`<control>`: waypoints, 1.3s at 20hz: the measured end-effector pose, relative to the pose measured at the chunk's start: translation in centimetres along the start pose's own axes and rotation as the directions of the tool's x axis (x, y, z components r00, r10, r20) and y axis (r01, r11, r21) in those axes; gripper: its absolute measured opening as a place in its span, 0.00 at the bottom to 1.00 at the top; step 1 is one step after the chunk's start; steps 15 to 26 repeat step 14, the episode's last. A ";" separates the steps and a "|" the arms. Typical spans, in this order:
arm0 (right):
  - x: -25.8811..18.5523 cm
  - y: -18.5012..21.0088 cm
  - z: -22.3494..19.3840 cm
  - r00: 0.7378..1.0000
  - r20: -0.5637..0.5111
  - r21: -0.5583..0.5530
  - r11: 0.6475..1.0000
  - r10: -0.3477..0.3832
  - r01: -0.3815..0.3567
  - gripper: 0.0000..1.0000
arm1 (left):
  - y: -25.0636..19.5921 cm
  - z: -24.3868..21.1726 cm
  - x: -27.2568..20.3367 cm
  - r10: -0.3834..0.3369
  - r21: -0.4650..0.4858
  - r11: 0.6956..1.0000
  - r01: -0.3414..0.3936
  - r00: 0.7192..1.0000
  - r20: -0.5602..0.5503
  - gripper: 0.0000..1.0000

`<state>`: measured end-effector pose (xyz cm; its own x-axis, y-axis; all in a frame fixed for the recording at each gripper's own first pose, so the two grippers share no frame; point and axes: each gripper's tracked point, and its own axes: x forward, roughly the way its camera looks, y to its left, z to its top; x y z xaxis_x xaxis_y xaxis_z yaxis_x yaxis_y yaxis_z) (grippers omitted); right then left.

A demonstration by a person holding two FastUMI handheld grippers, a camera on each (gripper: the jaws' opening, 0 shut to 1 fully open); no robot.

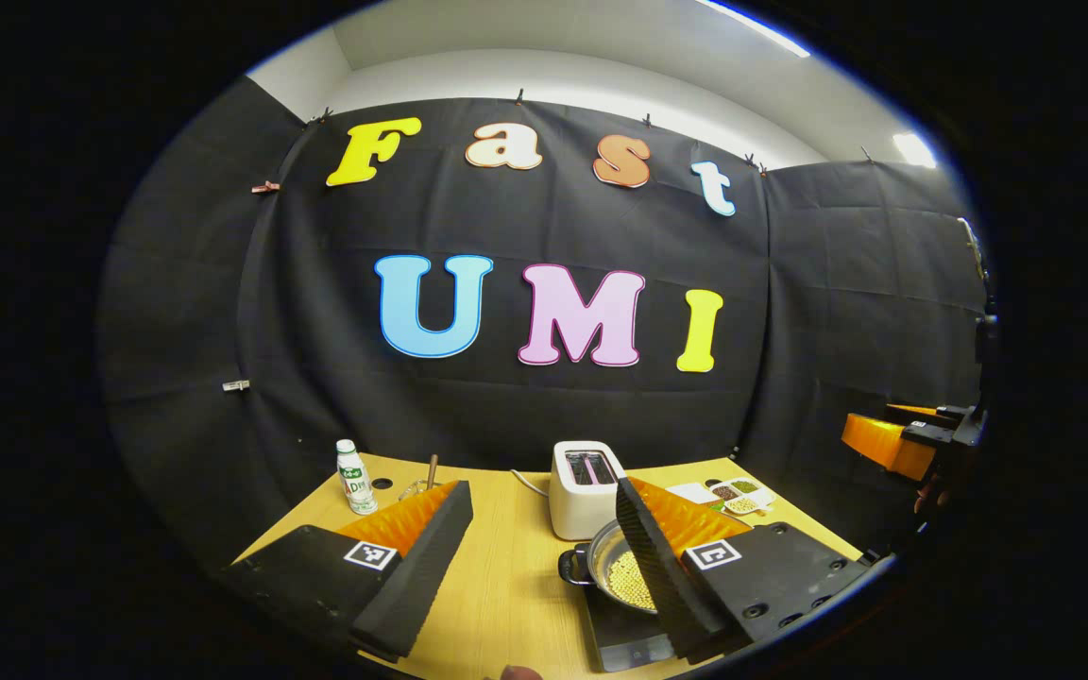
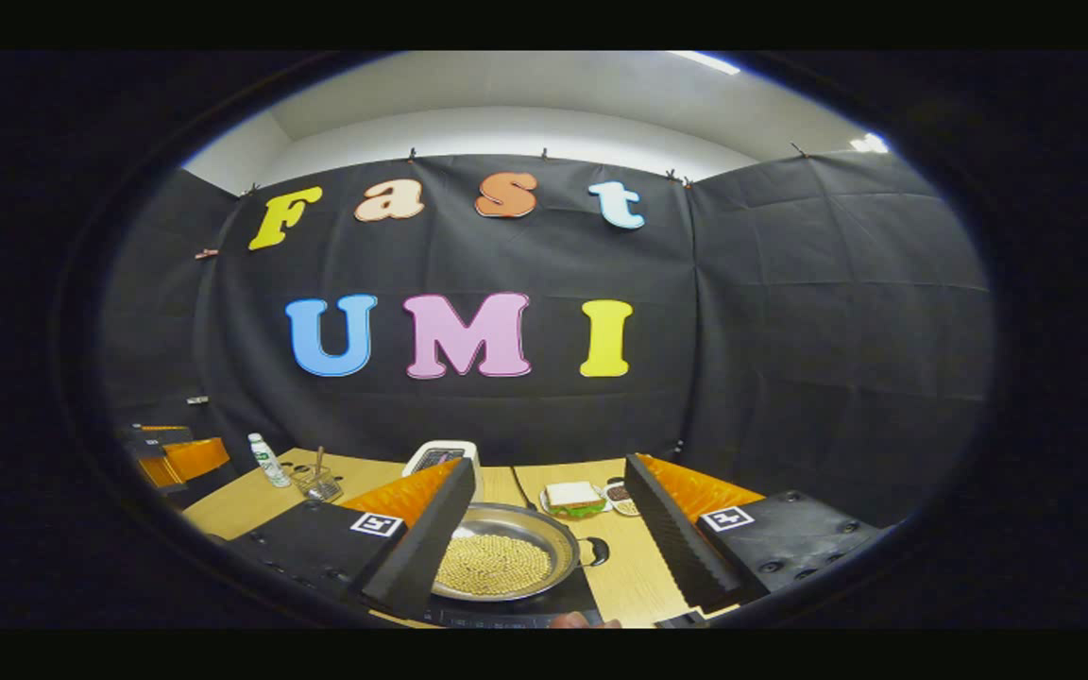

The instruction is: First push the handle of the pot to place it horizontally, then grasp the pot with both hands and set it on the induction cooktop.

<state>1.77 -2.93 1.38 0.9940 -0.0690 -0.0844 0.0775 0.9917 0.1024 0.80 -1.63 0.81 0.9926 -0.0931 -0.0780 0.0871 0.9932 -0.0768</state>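
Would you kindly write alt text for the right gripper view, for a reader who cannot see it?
A steel pot of small yellow beans sits on a dark induction cooktop on a wooden table, seen between the right gripper's open jaws. Behind stand a toaster, a sandwich and a small bottle.

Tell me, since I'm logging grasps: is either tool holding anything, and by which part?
Nothing is held. Both the left tool and right tool are open, above the pot sitting on the cooktop.
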 end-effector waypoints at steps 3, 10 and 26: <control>0.1 0.1 0.0 1.000 -0.002 0.000 1.000 0.002 -0.002 0.98 | 0.3 -0.3 -0.3 0.007 -0.006 1.000 -0.008 1.000 -0.005 0.95; -0.3 0.8 -0.6 1.000 -0.016 -0.021 0.999 0.025 -0.026 0.99 | 0.4 -0.9 -0.4 0.015 0.015 1.000 -0.015 1.000 -0.020 0.95; -0.6 0.3 -0.8 1.000 -0.022 -0.018 1.000 0.020 -0.020 0.98 | 0.3 -0.8 -0.5 0.010 0.021 1.000 -0.010 1.000 -0.020 0.95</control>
